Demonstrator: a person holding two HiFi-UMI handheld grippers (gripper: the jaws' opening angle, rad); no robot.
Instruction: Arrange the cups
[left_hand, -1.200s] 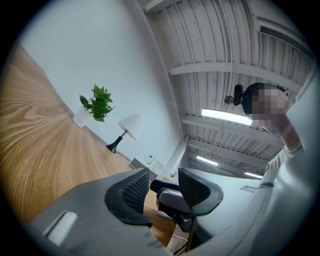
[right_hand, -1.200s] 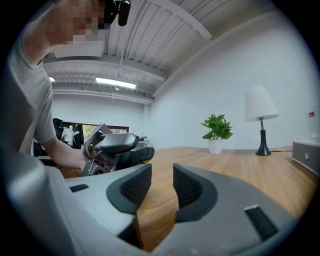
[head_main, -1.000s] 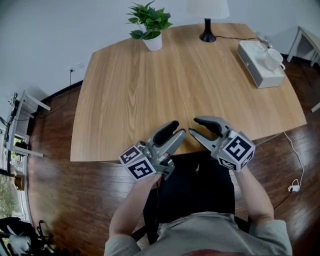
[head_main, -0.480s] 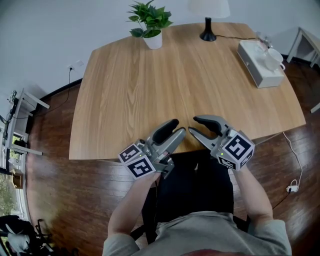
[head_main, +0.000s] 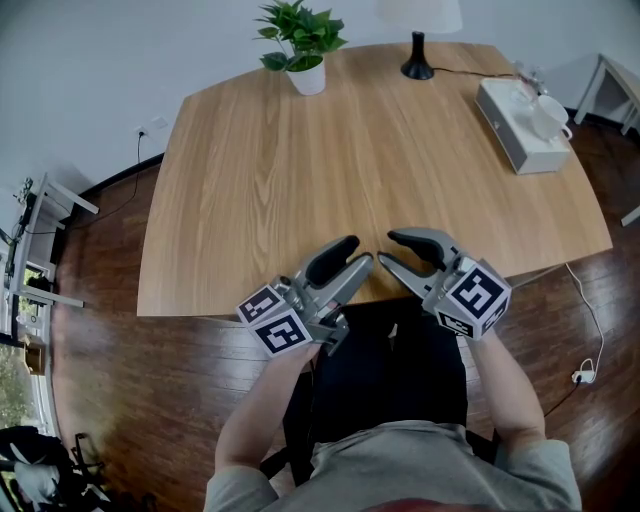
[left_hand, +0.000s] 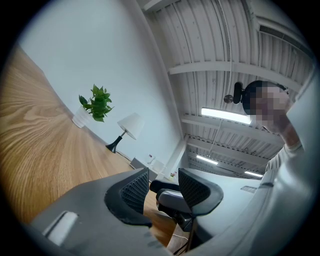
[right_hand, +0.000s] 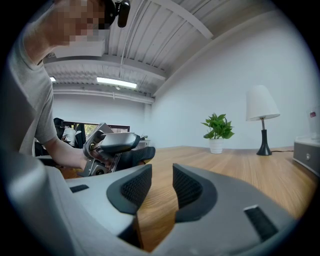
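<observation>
A white cup lies on a pale grey box at the table's far right corner, with a clear glass just behind it. Both grippers hover side by side over the table's near edge, far from the cups. My left gripper is open with nothing between its pads. My right gripper also stands open, its jaws a small gap apart and empty. The two point toward each other, so each shows in the other's gripper view.
A potted plant and a black-footed lamp stand along the far edge of the wooden table. Dark wood floor surrounds the table, and a cable runs on the floor at the right.
</observation>
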